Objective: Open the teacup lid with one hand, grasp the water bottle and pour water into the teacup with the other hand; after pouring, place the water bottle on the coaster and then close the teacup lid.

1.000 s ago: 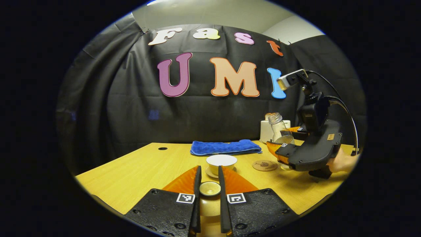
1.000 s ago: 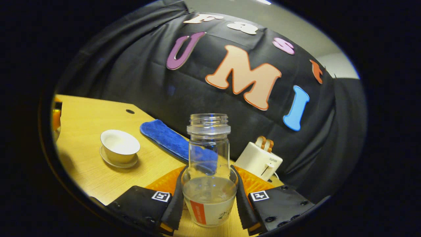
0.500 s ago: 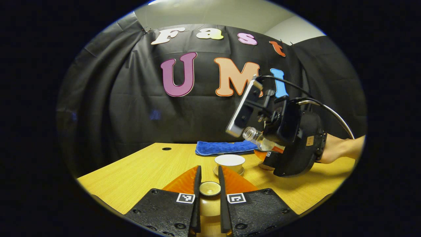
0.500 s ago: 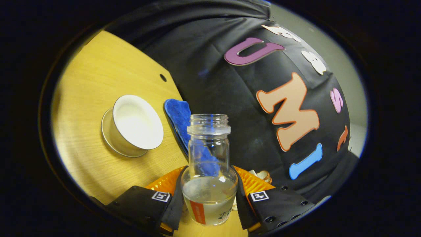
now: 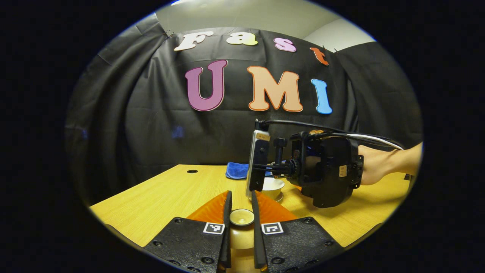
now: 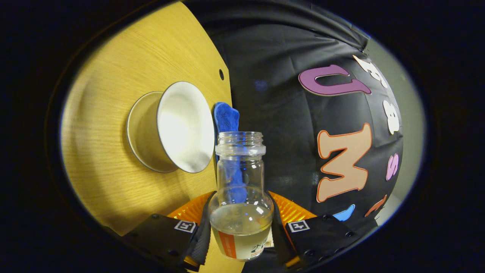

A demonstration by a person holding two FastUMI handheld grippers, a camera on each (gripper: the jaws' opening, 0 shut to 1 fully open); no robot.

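Note:
My left gripper (image 5: 241, 212) is shut on the pale teacup lid (image 5: 242, 217), held low over the table's near side. Beyond it the white teacup (image 5: 274, 185) stands open on its saucer, partly hidden by the right gripper (image 5: 322, 172), which a hand (image 5: 382, 163) holds turned on its side just right of the cup. In the right gripper view, my right gripper (image 6: 240, 223) is shut on the clear water bottle (image 6: 240, 178). Water sits in the bottle's base. Its open mouth points past the teacup (image 6: 185, 127) and its saucer (image 6: 141, 132), close to the cup's rim.
A folded blue towel (image 5: 235, 170) (image 6: 226, 115) lies behind the teacup, near the black cloth wall. The wooden table (image 5: 159, 197) (image 6: 110, 98) has a small round hole (image 5: 192, 171) toward its far left corner.
The right gripper has rolled further over and moved closer to the teacup, tipping the bottle from upright to nearly level. The left gripper with the lid has stayed still.

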